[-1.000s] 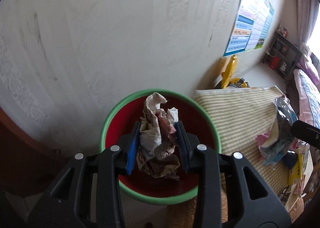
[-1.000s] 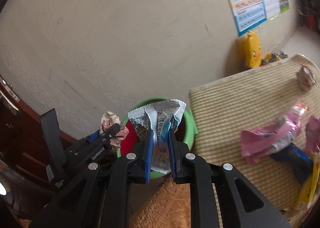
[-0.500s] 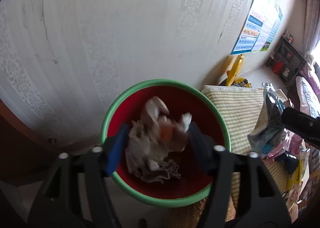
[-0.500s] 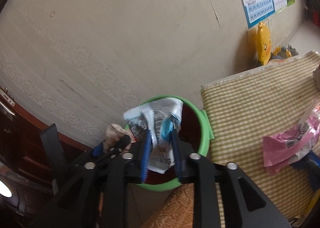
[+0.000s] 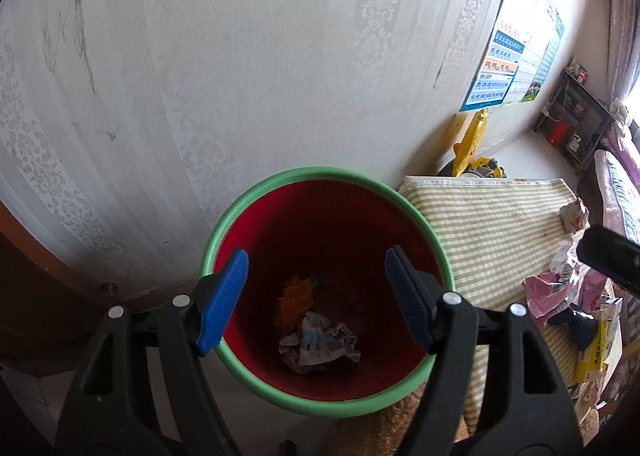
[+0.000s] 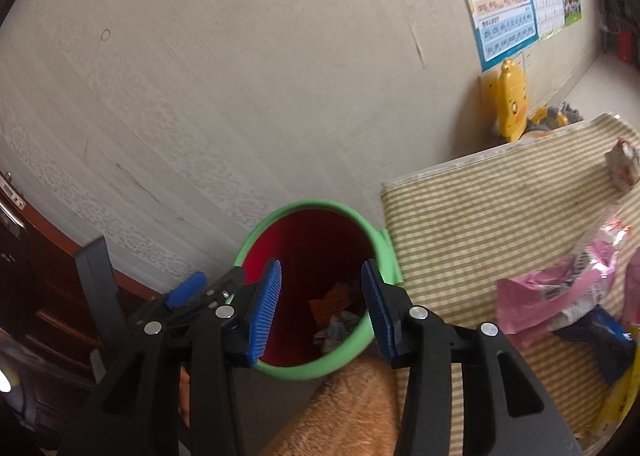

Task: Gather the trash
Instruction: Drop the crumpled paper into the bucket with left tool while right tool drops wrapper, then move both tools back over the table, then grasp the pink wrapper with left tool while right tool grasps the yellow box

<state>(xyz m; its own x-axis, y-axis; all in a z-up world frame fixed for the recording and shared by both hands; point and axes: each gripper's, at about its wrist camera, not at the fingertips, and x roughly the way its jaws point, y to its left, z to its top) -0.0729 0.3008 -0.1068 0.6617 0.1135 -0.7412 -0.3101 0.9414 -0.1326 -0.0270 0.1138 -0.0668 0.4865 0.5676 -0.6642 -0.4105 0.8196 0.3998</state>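
Observation:
A red bin with a green rim (image 5: 320, 172) stands against the wall; it also shows in the right wrist view (image 6: 376, 240). Crumpled paper (image 5: 320, 344) and an orange wrapper (image 5: 294, 296) lie at its bottom. My left gripper (image 5: 316, 296) hangs open and empty over the bin mouth. My right gripper (image 6: 320, 304) is open and empty above the bin too. The left gripper shows in the right wrist view (image 6: 192, 288) at the bin's left. Pink wrappers (image 6: 560, 292) and other trash lie on the striped mat (image 6: 480, 216).
The wallpapered wall (image 5: 240, 76) rises just behind the bin. A yellow toy (image 6: 512, 100) stands by the wall past the mat. Dark wooden furniture (image 6: 24, 276) is at the left. A crumpled wrapper (image 5: 574, 216) lies at the mat's far edge.
Both grippers opened over the bin. The crumpled paper dropped from the left one and the silver wrapper from the right one into the bin.

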